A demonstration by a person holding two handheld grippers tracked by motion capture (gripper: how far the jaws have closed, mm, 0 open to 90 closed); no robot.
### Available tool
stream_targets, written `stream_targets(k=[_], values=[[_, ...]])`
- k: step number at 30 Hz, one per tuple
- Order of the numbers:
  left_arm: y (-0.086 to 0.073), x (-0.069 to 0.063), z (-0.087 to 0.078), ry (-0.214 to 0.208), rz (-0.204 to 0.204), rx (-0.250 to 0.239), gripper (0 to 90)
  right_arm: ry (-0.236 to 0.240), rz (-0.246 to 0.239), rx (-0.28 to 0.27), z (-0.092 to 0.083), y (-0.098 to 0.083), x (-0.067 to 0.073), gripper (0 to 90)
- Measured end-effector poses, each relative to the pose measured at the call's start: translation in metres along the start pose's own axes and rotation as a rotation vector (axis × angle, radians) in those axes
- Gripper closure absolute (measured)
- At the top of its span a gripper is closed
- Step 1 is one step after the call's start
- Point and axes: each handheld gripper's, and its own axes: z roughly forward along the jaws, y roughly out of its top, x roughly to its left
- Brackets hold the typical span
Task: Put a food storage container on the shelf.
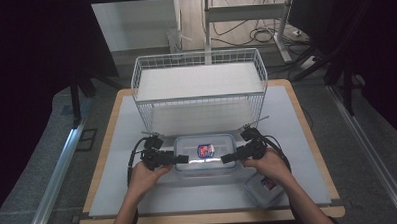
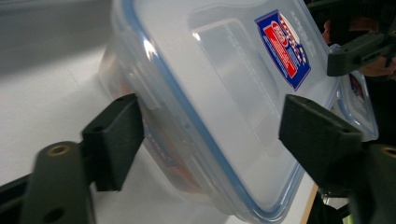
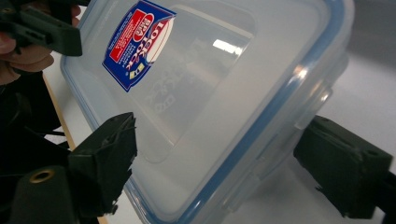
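Your left gripper (image 1: 182, 159) straddles the left end of the clear lidded container (image 1: 205, 153), and your right gripper (image 1: 228, 158) straddles its right end. Both sets of jaws stand partly open. In the left gripper view, 1 pad touches the container's side wall under the lid rim while the other hangs just above the lid, so it has no clamp on it. In the right gripper view, 1 pad sits over the lid near its blue seal and the other stands just off the side latch, apart from it.

Near you, a strip of bare white mat (image 1: 189, 197) runs along the front edge. A smaller clear box (image 1: 263, 187) lies just under your right forearm, close to that edge. The container rests flat in the mat's middle, its red and blue label up. Wide bare mat lies on either side of it. Farther off, the white wire basket (image 1: 200, 87) stands just behind the container, reaching nearly to the table's back edge.
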Motion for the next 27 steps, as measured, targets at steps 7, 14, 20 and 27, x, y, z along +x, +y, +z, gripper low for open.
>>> stream_targets(k=[7,14,20,27], values=[[-0.007,-0.009,-0.008,0.022,0.034,-0.031,32.5,-0.016,0.001,-0.075,-0.011,-0.008,0.005,29.2],[-0.016,-0.013,-0.009,0.028,0.044,-0.066,33.6,0.004,0.030,-0.118,-0.015,-0.015,0.004,34.1],[-0.018,-0.014,-0.009,0.031,0.054,-0.075,33.8,-0.001,0.019,-0.106,-0.014,-0.013,0.004,33.1],[-0.023,-0.014,-0.013,0.015,0.064,-0.090,39.0,0.016,0.034,-0.111,-0.016,-0.016,0.004,35.2]])
